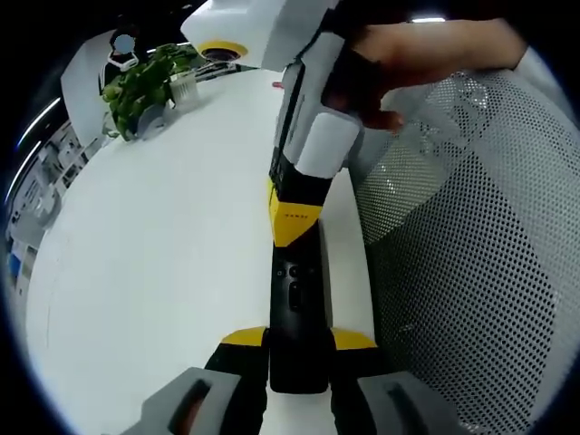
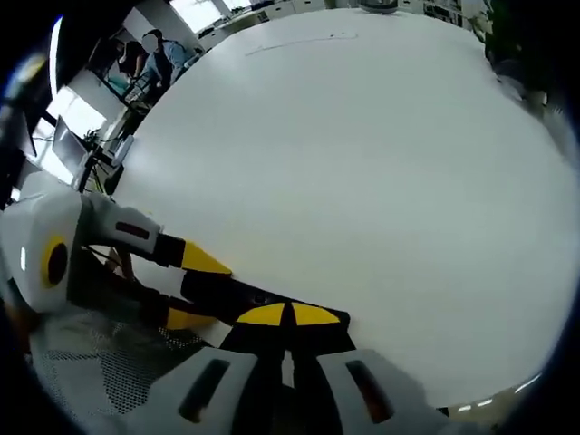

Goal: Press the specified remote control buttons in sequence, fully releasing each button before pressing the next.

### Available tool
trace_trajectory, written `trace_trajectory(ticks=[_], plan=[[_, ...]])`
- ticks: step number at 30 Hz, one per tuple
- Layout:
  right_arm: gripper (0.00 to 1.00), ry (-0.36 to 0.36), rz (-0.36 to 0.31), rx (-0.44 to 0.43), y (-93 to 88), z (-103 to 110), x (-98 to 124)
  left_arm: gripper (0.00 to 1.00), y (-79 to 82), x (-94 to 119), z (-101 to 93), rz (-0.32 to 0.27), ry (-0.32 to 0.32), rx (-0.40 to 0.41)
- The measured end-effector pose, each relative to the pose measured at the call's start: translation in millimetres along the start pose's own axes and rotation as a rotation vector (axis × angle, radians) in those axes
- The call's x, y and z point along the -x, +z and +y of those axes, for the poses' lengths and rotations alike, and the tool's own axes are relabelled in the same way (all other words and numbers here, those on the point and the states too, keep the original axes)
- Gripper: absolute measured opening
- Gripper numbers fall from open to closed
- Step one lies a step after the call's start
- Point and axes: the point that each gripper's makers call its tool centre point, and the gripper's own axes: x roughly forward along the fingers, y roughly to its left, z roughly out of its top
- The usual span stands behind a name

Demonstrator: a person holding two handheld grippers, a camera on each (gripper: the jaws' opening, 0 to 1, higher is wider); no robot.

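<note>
In the left gripper view, the left gripper (image 1: 297,349) has its fingers (image 1: 243,339) clamped on the near end of a black remote control (image 1: 295,308), one yellow-tipped finger against each long side. The remote control lies lengthwise on the white tabletop (image 1: 163,263), close to the edge, with its small buttons facing up. The right gripper (image 1: 292,217) comes down from above onto the far end of the remote control, its yellow tips touching the top face; a hand (image 1: 426,63) grips its white body. A mesh chair back (image 1: 471,236) stands just beside the tabletop edge, and a potted plant (image 1: 145,86) sits well apart at the far side.

In the right gripper view, the right gripper's fingers (image 2: 263,315) are pressed together with no gap between the yellow tips, resting on the dark remote control (image 2: 237,292). The left gripper (image 2: 195,285) reaches in from the left, its fingers on either side of the remote control's other end
</note>
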Motion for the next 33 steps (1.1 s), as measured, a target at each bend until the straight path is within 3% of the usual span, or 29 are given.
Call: trace_trajectory(ticks=[3, 10, 18, 33], plan=[[0.00, -0.022, 0.002, 0.063, 0.5, 0.6, -0.4, 0.25, 0.2, 0.2, 0.0, 0.001, 0.000, -0.001], [0.00, -0.009, -0.017, 0.032, 0.7, -1.0, 1.4, 0.25, 0.2, 0.2, 0.2, 0.000, 0.002, 0.001], [0.00, -0.008, 0.002, 0.067, 2.2, 1.1, 2.2, 0.25, 0.3, 0.1, 0.3, -0.009, 0.005, 0.009], [0.00, 0.057, 0.045, -0.017, -3.6, 12.0, 6.8, 0.24, 1.0, -0.2, 0.5, -0.015, 0.010, 0.017]])
